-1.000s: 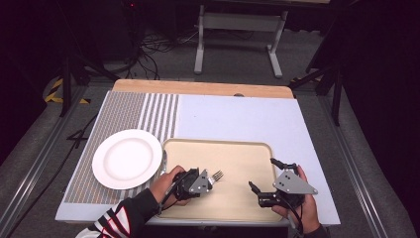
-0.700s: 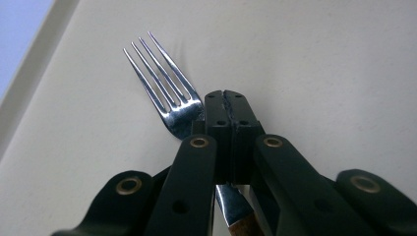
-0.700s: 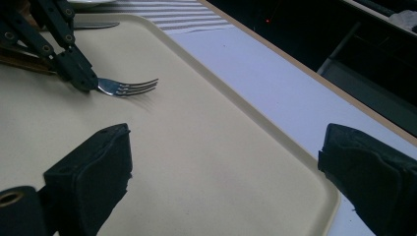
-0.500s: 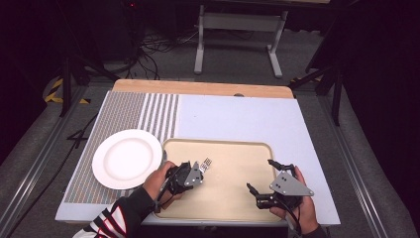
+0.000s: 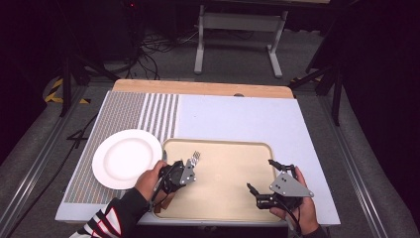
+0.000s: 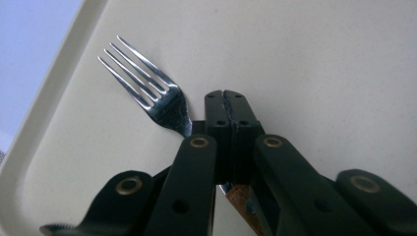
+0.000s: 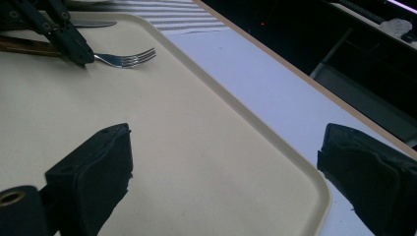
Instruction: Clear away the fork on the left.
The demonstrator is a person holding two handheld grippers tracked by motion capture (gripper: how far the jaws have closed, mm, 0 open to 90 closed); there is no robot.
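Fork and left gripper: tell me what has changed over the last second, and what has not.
The left gripper, its jaws shut on the fork, has carried it toward the tray's left edge, nearer the white plate; the tines now point up the table rather than to the right. Nothing was taken up or let go. The right gripper, jaws open and empty, the tray and the plate stayed as they were.

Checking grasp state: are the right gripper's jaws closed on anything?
No, the right gripper has its jaws wide apart over the tray, nothing between them.
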